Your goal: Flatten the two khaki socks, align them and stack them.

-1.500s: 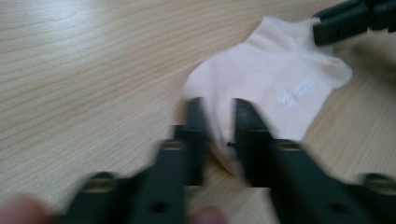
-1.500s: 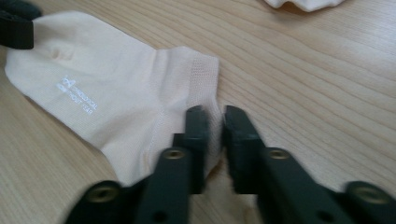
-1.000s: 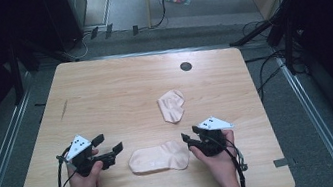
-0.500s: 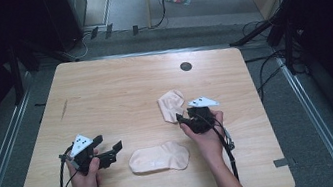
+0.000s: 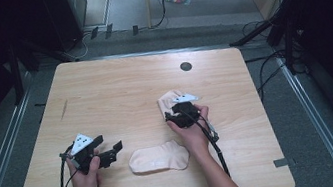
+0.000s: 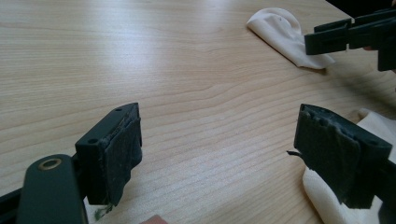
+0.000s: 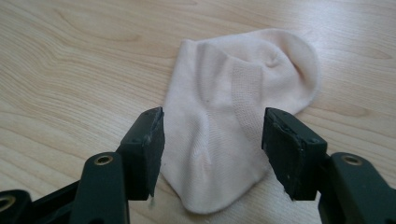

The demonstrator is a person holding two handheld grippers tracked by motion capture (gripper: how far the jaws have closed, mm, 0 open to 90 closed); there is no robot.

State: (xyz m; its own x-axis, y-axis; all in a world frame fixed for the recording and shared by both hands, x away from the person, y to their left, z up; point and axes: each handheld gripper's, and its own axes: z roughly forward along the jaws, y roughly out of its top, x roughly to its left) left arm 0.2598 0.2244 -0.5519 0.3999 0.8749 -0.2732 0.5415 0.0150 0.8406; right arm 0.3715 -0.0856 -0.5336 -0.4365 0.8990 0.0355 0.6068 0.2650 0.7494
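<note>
Surface (image 5: pixel 118 86): light wood, middle of the frame.
Far sock (image 5: pixel 168 99): pale, right of centre, partly under the right gripper (image 5: pixel 178 114).
Near sock (image 5: pixel 158 158): flat, lower centre, between the hands.
Left gripper (image 5: pixel 110 150): lower left, jaws apart, holding nothing.
Right gripper: jaws have just been opening.

Both socks are a pale peach-cream: the far sock (image 7: pixel 238 116) carries a fine mesh-knit panel down its middle, and the near sock (image 5: pixel 158 157) looks plain. The table (image 5: pixel 118 88) is light wood with wavy darker grain and a small black round spot (image 5: pixel 185 66). The left gripper (image 5: pixel 110 150) and the right gripper (image 5: pixel 172 115) are black, each topped with a pale grey plate.
</note>
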